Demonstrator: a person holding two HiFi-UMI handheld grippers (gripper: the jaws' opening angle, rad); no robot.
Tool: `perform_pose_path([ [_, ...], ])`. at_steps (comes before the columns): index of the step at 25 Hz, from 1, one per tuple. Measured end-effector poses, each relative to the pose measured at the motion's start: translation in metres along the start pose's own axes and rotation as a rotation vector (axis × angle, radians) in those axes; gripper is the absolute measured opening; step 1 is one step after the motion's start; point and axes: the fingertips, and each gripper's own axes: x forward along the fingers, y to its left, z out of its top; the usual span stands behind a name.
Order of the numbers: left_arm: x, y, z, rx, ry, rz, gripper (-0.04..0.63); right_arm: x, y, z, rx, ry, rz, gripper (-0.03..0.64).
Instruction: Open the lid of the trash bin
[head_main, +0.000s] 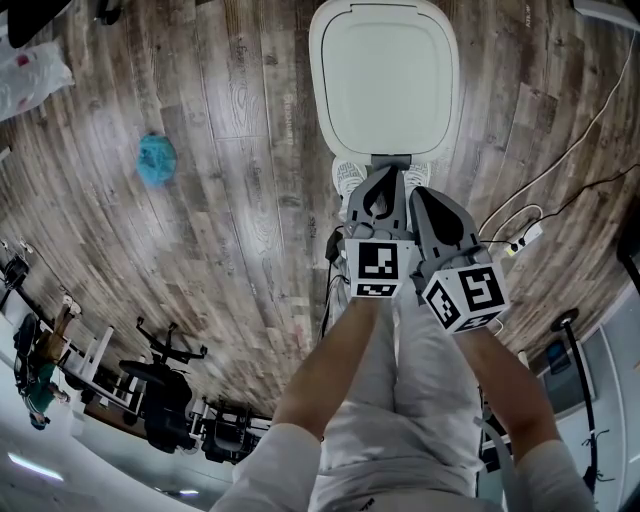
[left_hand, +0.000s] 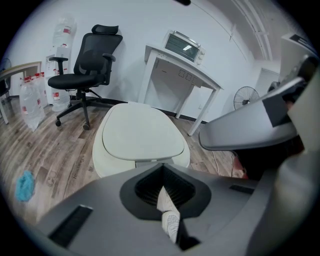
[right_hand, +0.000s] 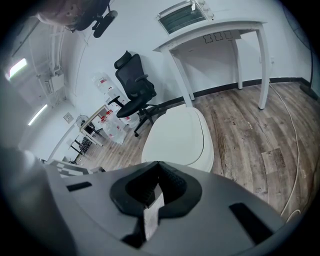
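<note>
The white trash bin (head_main: 385, 75) stands on the wooden floor right in front of the person, its lid down flat. It also fills the middle of the left gripper view as the bin (left_hand: 142, 132) and shows in the right gripper view as the bin (right_hand: 177, 137). My left gripper (head_main: 385, 192) and right gripper (head_main: 432, 205) are held side by side just short of the bin's near edge, above the person's shoes (head_main: 350, 175). Both have their jaws shut with nothing between them. Neither touches the bin. The left gripper (left_hand: 162, 167) and right gripper (right_hand: 159, 164) point at the lid.
A blue cloth (head_main: 156, 160) lies on the floor to the left. A power strip with cables (head_main: 525, 238) lies to the right. Behind the bin are a black office chair (left_hand: 87, 70), a white table (left_hand: 182, 65) with a small oven (left_hand: 184, 46), and a fan (left_hand: 246, 97).
</note>
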Motion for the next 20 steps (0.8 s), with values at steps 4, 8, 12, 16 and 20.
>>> perform_pose_path([
  [4,-0.0005,0.0005,-0.0003,-0.004,-0.001,0.001,-0.002,-0.0008,0.0000,-0.0026,0.001,0.002,0.001,0.015],
  [8,-0.0008,0.0008,-0.0011,0.000,-0.003,-0.001,-0.002,-0.0008,-0.0002,-0.0041,0.003,0.004,-0.001,0.017],
  [12,-0.0011,0.0006,-0.0004,0.004,-0.009,-0.004,-0.002,-0.0009,0.0001,-0.0041,0.001,0.004,-0.001,0.015],
  [16,-0.0012,0.0010,-0.0008,0.009,-0.012,0.000,-0.002,-0.0014,0.0009,-0.0050,0.004,0.001,0.004,0.017],
  [20,-0.0011,0.0000,-0.0011,0.012,-0.017,-0.003,-0.002,-0.0023,0.0002,-0.0062,0.007,-0.001,0.004,0.015],
])
